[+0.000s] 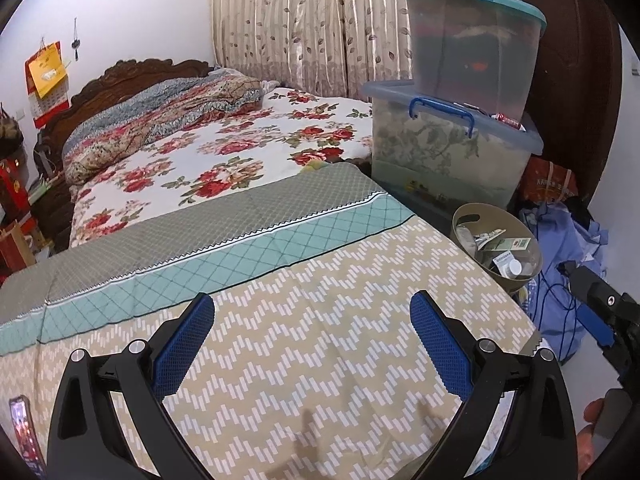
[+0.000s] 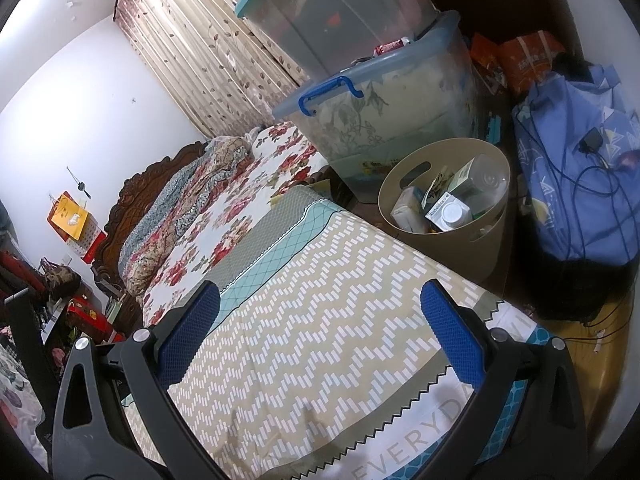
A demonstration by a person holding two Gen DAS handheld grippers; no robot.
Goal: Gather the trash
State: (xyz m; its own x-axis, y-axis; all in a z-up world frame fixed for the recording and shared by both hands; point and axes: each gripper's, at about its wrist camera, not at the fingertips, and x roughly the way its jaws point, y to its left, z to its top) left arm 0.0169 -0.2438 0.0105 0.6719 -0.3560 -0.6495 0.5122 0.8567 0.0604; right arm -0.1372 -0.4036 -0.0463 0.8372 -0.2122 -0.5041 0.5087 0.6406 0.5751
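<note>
Left wrist view first: a phone [image 1: 22, 432] lies at the bed's near left edge, and the left gripper [image 1: 312, 344] hangs over the zigzag cover [image 1: 320, 320] with its blue pads spread wide and nothing between them. No loose trash shows on the cover in either view. Further right, just off the bed's right edge, stands the tan bin [image 1: 460, 216], already holding the trash: small cartons, a clear bottle and a capped white bottle. Stacked tubs [image 1: 448, 144] rise behind it. At the far right edge the right gripper's dark body shows, with a hand [image 1: 592, 432] gripping it.

Right wrist view: the right gripper [image 2: 320, 336] is also spread and empty above the bed's right corner, angled toward the bin [image 2: 408, 184], which sits near a blue bag [image 2: 580, 168].

By my judgement, the cartons [image 2: 444, 208] are light and would crush under a hard squeeze, so they want a gentle pinch across the flat sides. The clear bottle [image 2: 486, 178] looks smooth and may slip; its neck seems the safer hold. The bin itself looks stiff and offers a handle slot in its wall.
</note>
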